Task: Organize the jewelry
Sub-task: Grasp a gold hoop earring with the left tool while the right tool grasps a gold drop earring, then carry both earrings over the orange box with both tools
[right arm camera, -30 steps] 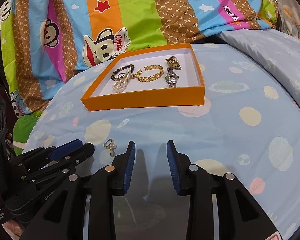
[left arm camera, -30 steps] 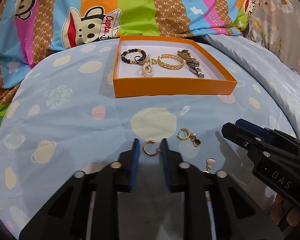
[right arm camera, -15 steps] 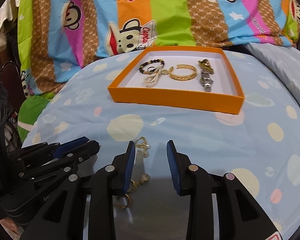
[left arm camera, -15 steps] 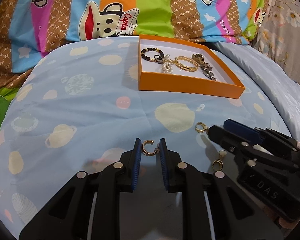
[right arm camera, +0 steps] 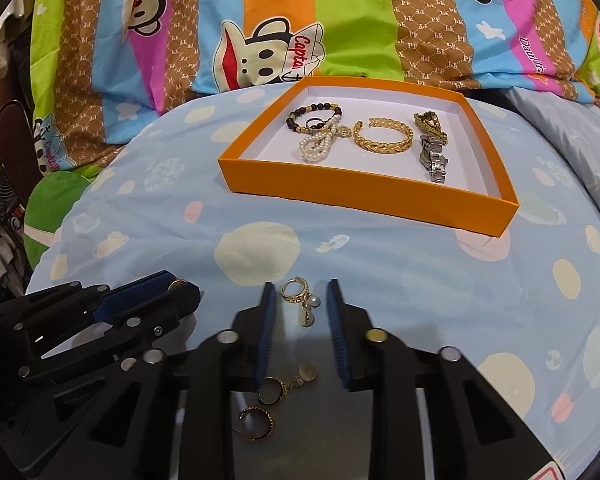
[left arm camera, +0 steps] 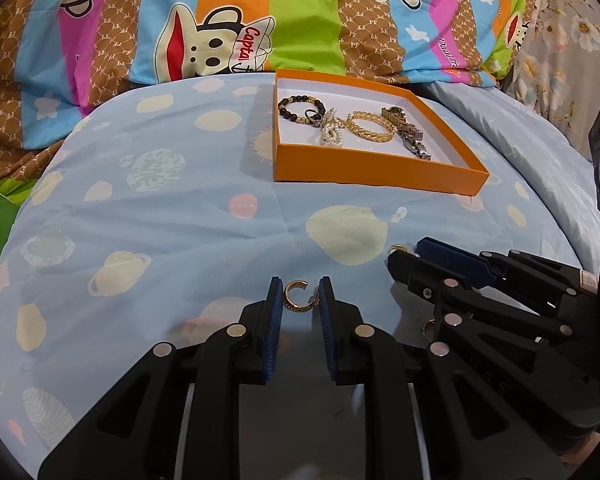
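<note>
My left gripper [left arm camera: 300, 300] brackets the open gold hoop earring [left arm camera: 295, 297] on the bed [left arm camera: 171, 216], jaws not yet closed. Judged light, rigid and slippery: pinch across its band. My right gripper [right arm camera: 299, 300] stands open around the pearl-drop earring [right arm camera: 300, 300].

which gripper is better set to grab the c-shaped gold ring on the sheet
Left. The left hand-held gripper already brackets the c-shaped gold ring; the right hand-held gripper sits around a pearl drop earring instead.

In the left wrist view the right hand-held gripper [left arm camera: 406, 258] hides most of a gold hoop earring [left arm camera: 398, 247], and another small gold ring [left arm camera: 428, 326] shows only partly beneath it.
</note>
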A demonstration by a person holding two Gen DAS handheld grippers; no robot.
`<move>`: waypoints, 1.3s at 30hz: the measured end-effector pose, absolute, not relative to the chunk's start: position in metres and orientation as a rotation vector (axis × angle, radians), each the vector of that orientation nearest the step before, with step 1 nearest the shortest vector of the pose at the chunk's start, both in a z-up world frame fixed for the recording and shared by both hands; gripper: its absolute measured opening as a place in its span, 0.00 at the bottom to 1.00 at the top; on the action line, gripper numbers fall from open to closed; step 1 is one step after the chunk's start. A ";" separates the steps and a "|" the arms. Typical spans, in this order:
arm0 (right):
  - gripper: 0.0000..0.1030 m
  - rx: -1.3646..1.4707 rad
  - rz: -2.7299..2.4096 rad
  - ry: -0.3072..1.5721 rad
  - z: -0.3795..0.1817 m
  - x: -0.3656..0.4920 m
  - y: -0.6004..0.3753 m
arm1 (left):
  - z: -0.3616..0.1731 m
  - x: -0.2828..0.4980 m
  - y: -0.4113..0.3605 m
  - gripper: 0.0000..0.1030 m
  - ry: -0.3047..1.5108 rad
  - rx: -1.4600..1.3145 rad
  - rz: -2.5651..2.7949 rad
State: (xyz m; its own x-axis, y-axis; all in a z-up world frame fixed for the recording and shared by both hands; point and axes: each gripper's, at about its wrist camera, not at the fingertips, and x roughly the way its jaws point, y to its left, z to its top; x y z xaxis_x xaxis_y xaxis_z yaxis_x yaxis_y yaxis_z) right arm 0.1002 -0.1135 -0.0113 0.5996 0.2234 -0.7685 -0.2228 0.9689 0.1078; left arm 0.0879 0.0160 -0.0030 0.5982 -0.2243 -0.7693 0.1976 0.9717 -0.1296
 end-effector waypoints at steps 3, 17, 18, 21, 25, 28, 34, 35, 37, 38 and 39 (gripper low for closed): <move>0.12 -0.006 0.259 0.890 -0.011 0.100 -0.113 | -0.003 0.088 0.015 0.17 0.897 -0.031 -0.247; 0.05 0.084 0.248 0.870 -0.009 0.099 -0.131 | -0.003 0.088 0.014 0.17 0.896 -0.030 -0.248; 0.05 0.092 0.244 0.864 -0.008 0.098 -0.133 | -0.003 0.089 0.015 0.17 0.897 -0.032 -0.251; 0.05 0.107 0.231 0.848 -0.006 0.097 -0.139 | -0.003 0.088 0.011 0.17 0.896 -0.029 -0.255; 0.05 0.128 0.213 0.840 -0.005 0.096 -0.147 | -0.003 0.086 0.009 0.17 0.895 -0.026 -0.260; 0.05 0.141 0.205 0.839 -0.005 0.096 -0.152 | -0.003 0.087 0.008 0.17 0.895 -0.026 -0.263; 0.05 0.153 0.186 0.827 -0.003 0.095 -0.159 | -0.002 0.087 0.008 0.17 0.895 -0.026 -0.262; 0.05 0.156 0.182 0.823 -0.002 0.094 -0.160 | -0.002 0.088 0.008 0.17 0.894 -0.026 -0.260; 0.05 0.158 0.173 0.814 -0.001 0.094 -0.163 | 0.000 0.087 0.008 0.17 0.890 -0.025 -0.255; 0.05 0.159 0.168 0.808 0.000 0.094 -0.164 | 0.001 0.088 0.008 0.17 0.888 -0.025 -0.253; 0.05 0.159 0.164 0.805 0.001 0.093 -0.165 | 0.001 0.088 0.008 0.17 0.888 -0.023 -0.251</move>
State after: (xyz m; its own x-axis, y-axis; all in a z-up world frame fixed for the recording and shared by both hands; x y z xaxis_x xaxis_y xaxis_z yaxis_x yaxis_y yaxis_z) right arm 0.0934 -0.1649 0.0012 0.6819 0.2059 -0.7018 -0.0854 0.9754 0.2031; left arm 0.0881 0.0076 0.0012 0.6037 -0.2267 -0.7643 0.2076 0.9703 -0.1239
